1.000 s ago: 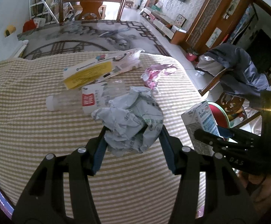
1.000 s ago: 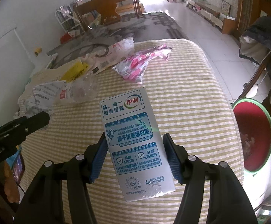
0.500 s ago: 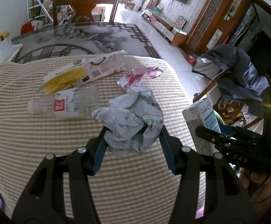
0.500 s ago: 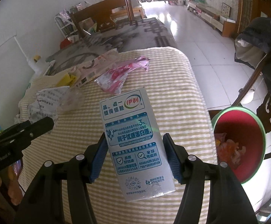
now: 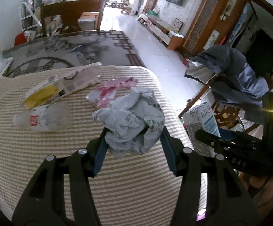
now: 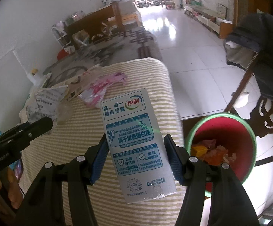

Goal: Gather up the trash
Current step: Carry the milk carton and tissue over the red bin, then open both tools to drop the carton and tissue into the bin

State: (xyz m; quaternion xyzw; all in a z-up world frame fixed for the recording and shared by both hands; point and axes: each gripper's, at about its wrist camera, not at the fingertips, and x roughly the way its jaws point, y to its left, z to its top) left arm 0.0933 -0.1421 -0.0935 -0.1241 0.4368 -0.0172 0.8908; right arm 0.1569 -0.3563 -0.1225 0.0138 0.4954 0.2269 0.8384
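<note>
Now the left tool [image 5: 133, 141] is clamped on crumpled paper [image 5: 131, 120]; the right tool [image 6: 135, 156] grips a milk carton [image 6: 136, 146] beside the red bin [image 6: 230, 131].

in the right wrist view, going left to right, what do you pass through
Left gripper shut on crumpled paper → pink wrapper → milk carton in the right gripper → red bin → jacket-draped chair.

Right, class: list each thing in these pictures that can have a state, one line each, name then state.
Left gripper: shut on the crumpled grey-white paper ball.
Crumpled grey-white paper ball: held, off the table.
Right gripper: shut on the white-and-teal milk carton.
White-and-teal milk carton: held, tilted.
Clear plastic bottle: lying on its side.
Red bin with green rim: open, partly filled.
</note>
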